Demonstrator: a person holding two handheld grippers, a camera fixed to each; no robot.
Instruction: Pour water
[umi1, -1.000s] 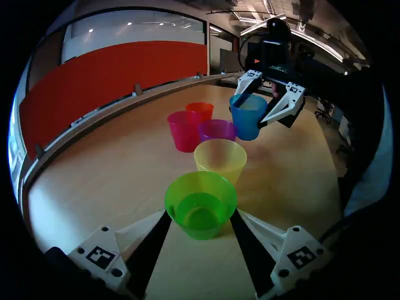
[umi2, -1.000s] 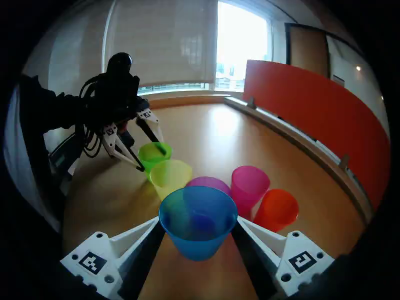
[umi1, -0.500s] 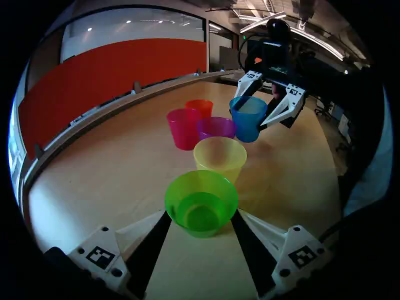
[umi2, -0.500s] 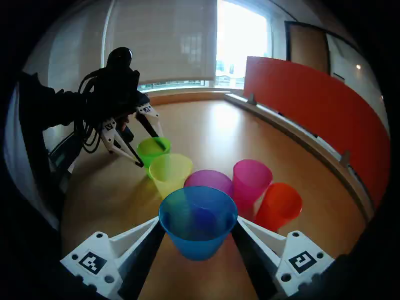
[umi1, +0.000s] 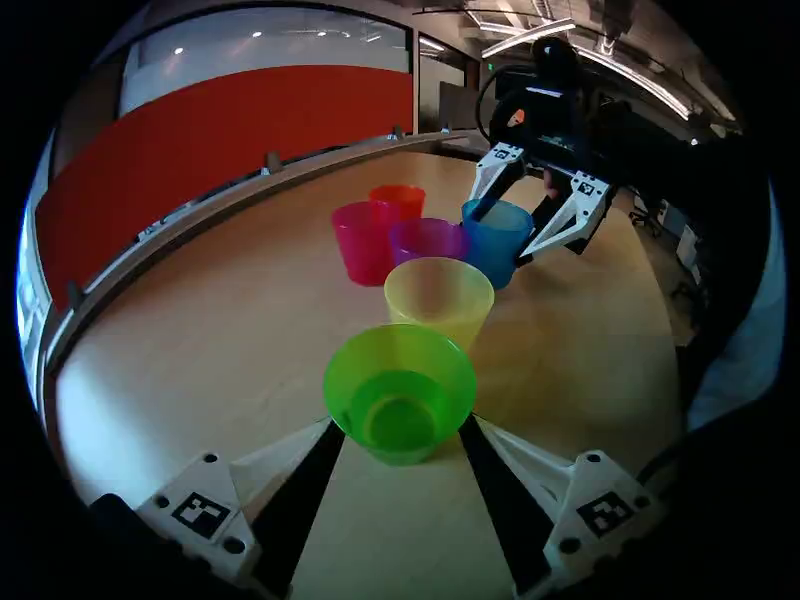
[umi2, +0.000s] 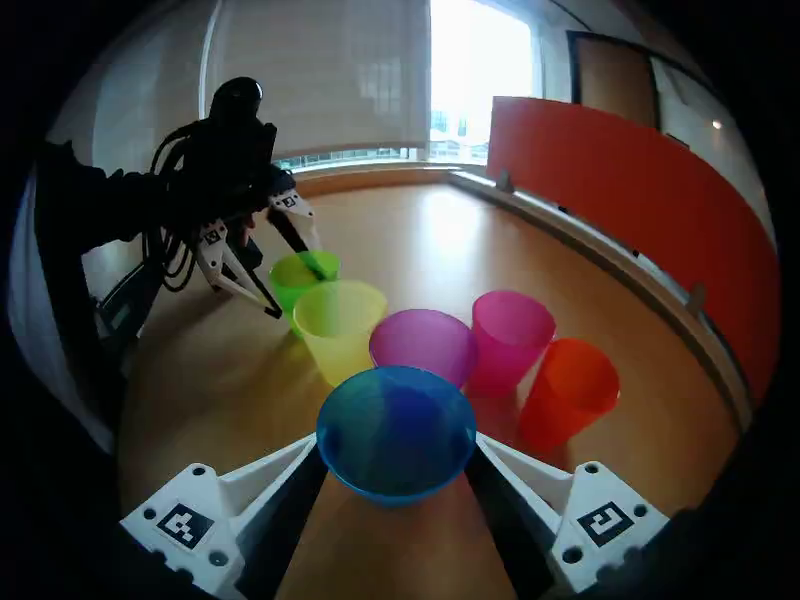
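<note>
At lower centre of the left gripper view, the left claw (umi1: 400, 428) pinches the green cup (umi1: 400, 385), which seems to hold a little water. Likewise the right claw (umi2: 397, 455) pinches the blue cup (umi2: 397, 425), lower centre of its view. Neither cup is tipped over another, so the pour looks yet to come.

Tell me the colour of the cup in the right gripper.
Blue and see-through. The cup shows best in the right gripper view.

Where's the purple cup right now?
In the right gripper view the purple cup stands on the table just beyond the blue cup, between the yellow cup on its left and the pink cup on its right.
</note>
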